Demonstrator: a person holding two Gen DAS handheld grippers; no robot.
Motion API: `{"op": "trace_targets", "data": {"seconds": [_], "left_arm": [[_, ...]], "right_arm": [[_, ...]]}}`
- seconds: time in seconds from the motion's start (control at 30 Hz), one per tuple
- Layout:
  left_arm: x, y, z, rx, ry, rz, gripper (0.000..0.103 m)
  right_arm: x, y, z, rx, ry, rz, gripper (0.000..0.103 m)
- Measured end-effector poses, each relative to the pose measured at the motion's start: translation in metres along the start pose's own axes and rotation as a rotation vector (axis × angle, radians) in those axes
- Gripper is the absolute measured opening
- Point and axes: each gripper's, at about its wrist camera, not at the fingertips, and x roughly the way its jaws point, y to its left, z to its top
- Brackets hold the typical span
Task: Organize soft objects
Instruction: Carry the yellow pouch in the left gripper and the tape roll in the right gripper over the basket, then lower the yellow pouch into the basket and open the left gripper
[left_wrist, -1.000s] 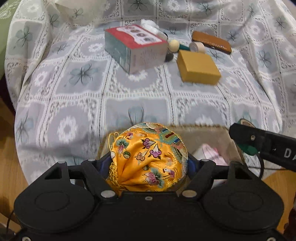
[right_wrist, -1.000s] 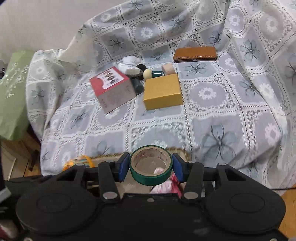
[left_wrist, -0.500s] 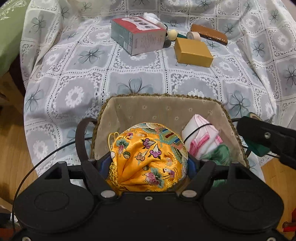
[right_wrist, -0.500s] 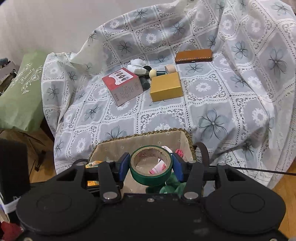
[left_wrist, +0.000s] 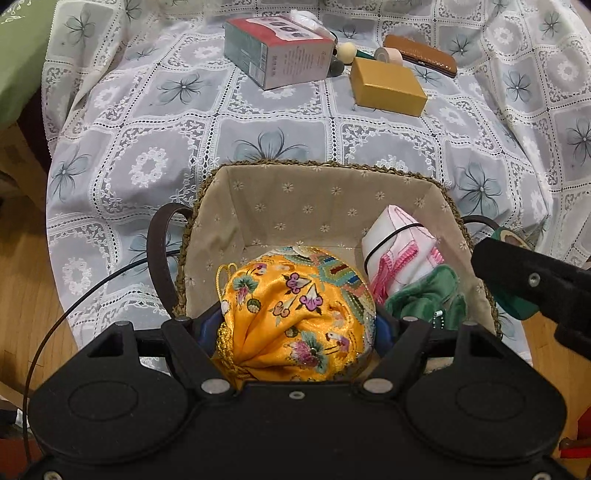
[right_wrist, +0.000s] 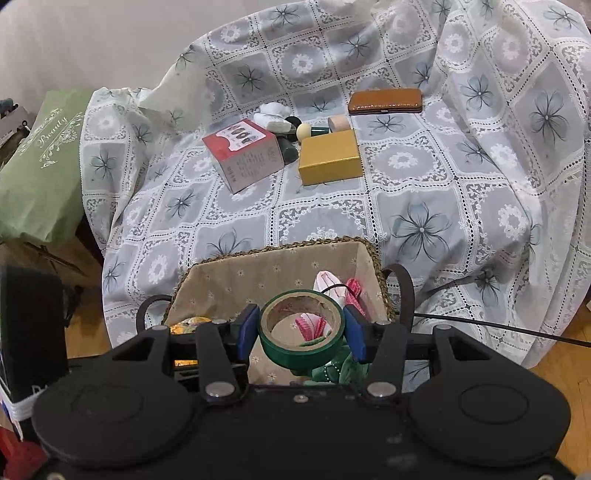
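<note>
White flowered cloth (left_wrist: 258, 122) is spread behind a lined basket (left_wrist: 317, 192), over whose near end a yellow silk pouch (left_wrist: 295, 314) is pinched by the left gripper (left_wrist: 295, 328) and green tape (right_wrist: 301, 338) by the right gripper (right_wrist: 301, 332), so both probably need lowering and letting go.

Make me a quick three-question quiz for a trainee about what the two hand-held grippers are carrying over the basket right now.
1. True or false: the left hand-held gripper grips a yellow pouch.
2. What does the right hand-held gripper hold? A) gold box B) green tape roll C) brown case
3. Fill in: a pink-and-white cloth and a green cloth lie inside the ___.

Key: 1 true; 2 B; 3 basket.
</note>
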Motion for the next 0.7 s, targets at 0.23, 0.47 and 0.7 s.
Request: {"op": "trace_targets", "data": {"seconds": [0.23,0.47,0.7], "left_arm": [[-0.001,-0.001,-0.001,0.001,-0.016,0.004,0.074],[-0.004,0.002,0.0,-0.013,-0.03,0.009,0.076],[-0.011,0.001,0.001,-0.006,-0.068,0.028,0.076]], "right_arm": [[0.003,-0.001,0.0,0.006,0.013,0.003,0.049],[0.005,-0.002,0.0,0.011,0.02,-0.001,0.049],[0.005,-0.001,0.0,0.003,0.025,0.003,0.049]]}}
